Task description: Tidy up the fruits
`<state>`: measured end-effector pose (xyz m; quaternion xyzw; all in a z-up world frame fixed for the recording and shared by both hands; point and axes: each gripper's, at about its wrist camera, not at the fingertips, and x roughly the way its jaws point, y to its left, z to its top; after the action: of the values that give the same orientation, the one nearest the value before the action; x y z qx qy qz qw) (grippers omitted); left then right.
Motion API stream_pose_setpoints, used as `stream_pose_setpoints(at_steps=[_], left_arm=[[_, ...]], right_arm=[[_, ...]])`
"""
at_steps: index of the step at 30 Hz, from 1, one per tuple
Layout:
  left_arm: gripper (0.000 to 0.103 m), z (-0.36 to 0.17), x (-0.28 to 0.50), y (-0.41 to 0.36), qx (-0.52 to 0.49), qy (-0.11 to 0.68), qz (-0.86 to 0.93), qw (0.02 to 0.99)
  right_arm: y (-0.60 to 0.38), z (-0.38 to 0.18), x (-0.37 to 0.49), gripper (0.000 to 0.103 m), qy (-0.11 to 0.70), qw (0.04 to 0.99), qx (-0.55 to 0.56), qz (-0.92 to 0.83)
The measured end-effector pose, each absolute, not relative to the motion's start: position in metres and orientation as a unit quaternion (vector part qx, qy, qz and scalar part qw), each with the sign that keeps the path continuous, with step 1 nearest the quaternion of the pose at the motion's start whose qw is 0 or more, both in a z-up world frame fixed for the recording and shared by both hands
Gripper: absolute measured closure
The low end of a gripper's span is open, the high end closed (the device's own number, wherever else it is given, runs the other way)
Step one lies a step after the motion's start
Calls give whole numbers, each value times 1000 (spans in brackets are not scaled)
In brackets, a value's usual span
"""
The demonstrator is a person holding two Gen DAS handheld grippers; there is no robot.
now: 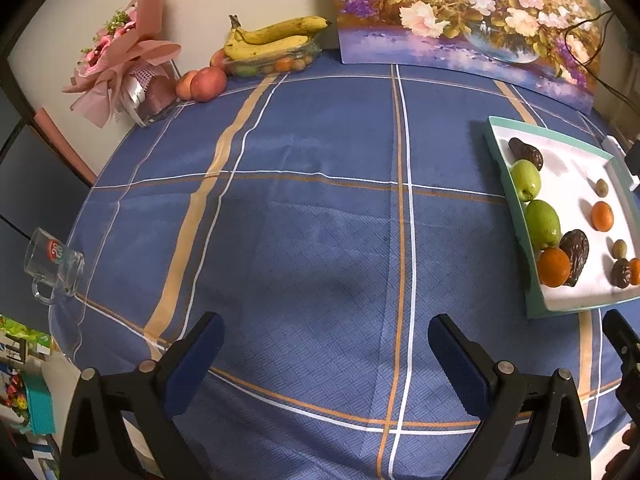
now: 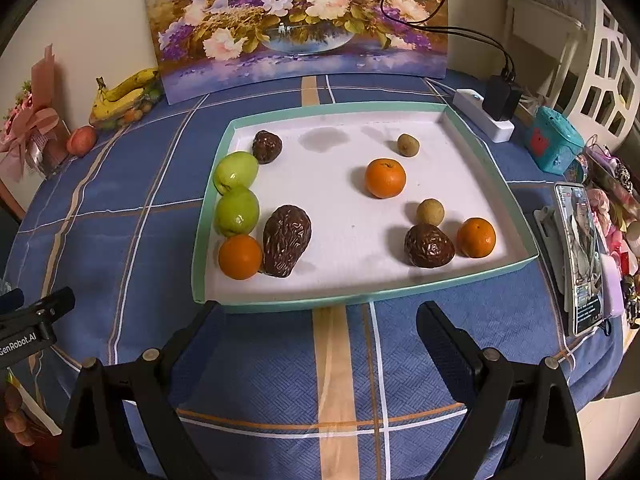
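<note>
A shallow white tray with a teal rim (image 2: 360,300) lies on the blue checked tablecloth and holds the fruit. Along its left side sit two green guavas (image 2: 236,171), an orange (image 2: 239,257) and a large brown wrinkled fruit (image 2: 286,240). Another brown fruit (image 2: 267,146) lies at the back left. Toward the right are an orange (image 2: 385,178), two small tan fruits (image 2: 430,212), a brown fruit (image 2: 429,246) and an orange (image 2: 476,237). My right gripper (image 2: 316,328) stands open just before the tray's front rim. My left gripper (image 1: 326,340) is open over bare cloth, with the tray (image 1: 496,148) to its right.
Bananas (image 1: 276,36) on a clear fruit box, an apple (image 1: 208,84) and a bouquet (image 1: 120,60) stand at the back left. A flower painting (image 2: 296,20) leans on the wall. A glass mug (image 1: 54,264) sits at the left edge; a phone (image 2: 580,252), power strip (image 2: 484,114) and clutter lie right.
</note>
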<state>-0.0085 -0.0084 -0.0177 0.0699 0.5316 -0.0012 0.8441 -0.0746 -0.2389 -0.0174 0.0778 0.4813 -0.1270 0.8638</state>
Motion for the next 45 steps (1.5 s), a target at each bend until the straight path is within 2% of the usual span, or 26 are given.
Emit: stream_pose_setpoints(at_steps=[45], left_arm=[[0, -20, -8, -14, 77, 535, -9, 842]], right_arm=[[-233, -15, -73, 6, 480, 865, 71, -126]])
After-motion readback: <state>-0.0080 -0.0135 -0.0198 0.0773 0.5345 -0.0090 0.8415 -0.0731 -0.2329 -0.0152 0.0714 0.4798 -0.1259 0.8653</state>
